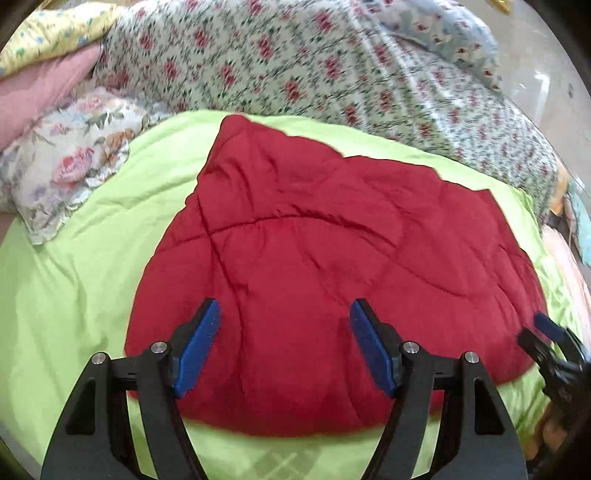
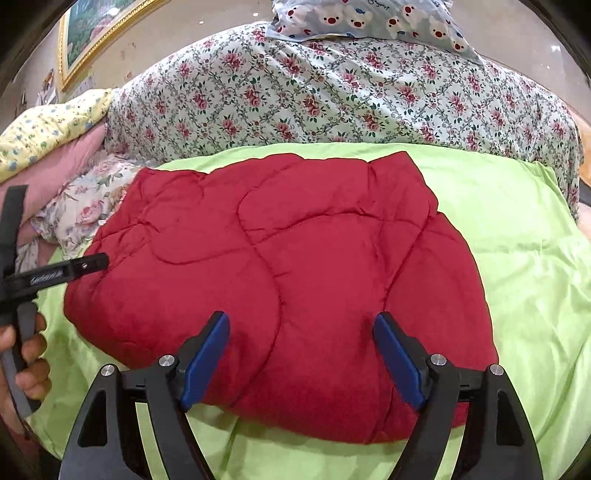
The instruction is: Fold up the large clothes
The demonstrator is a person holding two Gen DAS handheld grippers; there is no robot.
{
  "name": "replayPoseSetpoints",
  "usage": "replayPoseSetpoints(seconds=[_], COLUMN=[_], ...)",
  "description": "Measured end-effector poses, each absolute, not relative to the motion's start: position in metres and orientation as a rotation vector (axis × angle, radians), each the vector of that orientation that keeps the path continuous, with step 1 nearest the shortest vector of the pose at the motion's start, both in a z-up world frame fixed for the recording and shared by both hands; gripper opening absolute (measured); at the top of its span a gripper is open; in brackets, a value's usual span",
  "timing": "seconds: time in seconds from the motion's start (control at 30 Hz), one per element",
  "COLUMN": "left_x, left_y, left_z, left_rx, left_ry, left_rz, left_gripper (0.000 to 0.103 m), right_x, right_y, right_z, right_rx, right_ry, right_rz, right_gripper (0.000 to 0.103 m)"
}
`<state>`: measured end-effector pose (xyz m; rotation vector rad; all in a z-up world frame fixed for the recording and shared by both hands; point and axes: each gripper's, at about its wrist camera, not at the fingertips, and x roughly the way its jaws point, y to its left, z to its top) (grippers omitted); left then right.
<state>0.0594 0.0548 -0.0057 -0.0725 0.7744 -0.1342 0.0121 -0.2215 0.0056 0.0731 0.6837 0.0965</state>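
The red quilted garment [image 2: 280, 280] lies folded into a thick, puffy bundle on the green sheet [image 2: 517, 258], flat, with curved stitch lines across its top and its nearer edge rounded.

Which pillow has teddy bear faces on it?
The pale blue pillow at the far back, atop the rose-patterned quilt. The nearer flowered pillow shows big roses; the yellow one has tiny flowers.
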Motion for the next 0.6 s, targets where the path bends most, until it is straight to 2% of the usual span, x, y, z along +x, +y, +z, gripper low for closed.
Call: replayPoseSetpoints(seconds=[0.37, 0.6], left_x=[0.04, 0.049], left_y=[0.019, 0.014], left_z=[-0.014, -0.033], left_rx=[0.007, 0.029], left_ry=[0.813, 0.838], left_rz=[-0.194, -0.143], left_gripper=[0.073, 0.083], right_x=[0.01, 0.012], right_y=[-0.211, -0.222], right_z=[-0.007, -0.015], right_rx=[0.02, 0.044], right_ry=[0.745, 0.76], right_rz=[0.064, 0.028], right_gripper=[0.082, 0.082])
